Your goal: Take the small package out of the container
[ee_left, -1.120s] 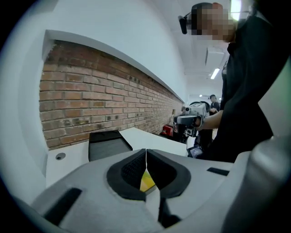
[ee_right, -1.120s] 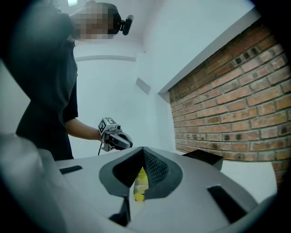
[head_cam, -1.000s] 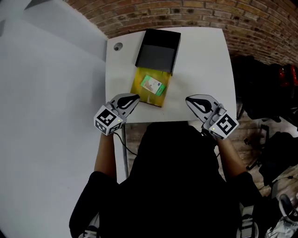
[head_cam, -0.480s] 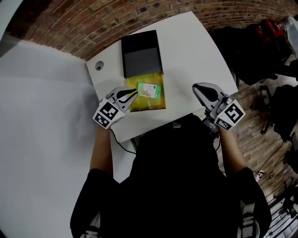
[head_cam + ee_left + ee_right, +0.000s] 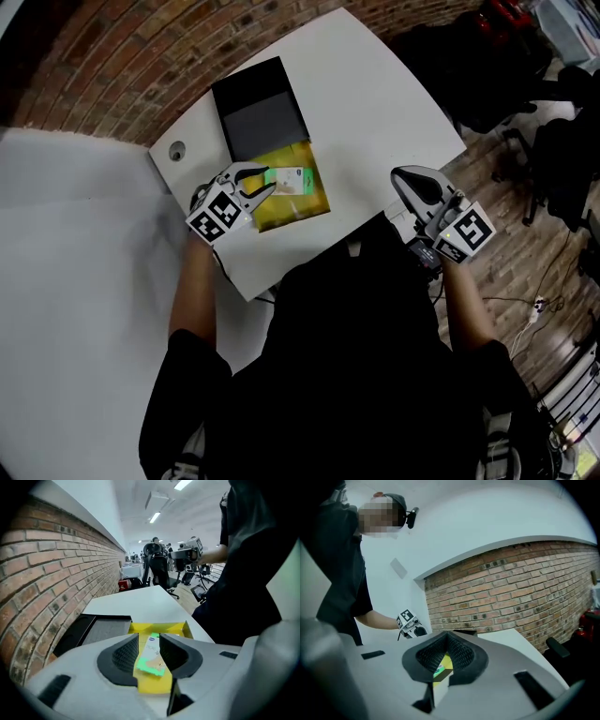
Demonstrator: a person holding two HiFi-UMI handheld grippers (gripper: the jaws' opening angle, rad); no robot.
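Note:
A yellow open container [image 5: 302,208] lies near the table's front edge, and a small green-and-white package [image 5: 288,180] lies flat inside it. My left gripper [image 5: 265,177] hovers at the container's left side, its tips over the package. In the left gripper view its jaws are opening around the sight of the package [image 5: 151,656], and the pads do not press on it. My right gripper [image 5: 403,178] hangs shut, with nothing held, off the table's right front corner, well apart from the container. In the right gripper view the container [image 5: 445,663] shows past the jaws.
A black lid or tray [image 5: 258,112] lies against the container's far side, close to the brick wall [image 5: 103,75]. The white table [image 5: 375,103] has a round cable hole [image 5: 176,149] at its left corner. Chairs and gear stand on the floor at right.
The left gripper has moved forward over the container's left side, and its jaws have parted. The head view has swung, so the table now sits tilted. The right gripper has barely moved.

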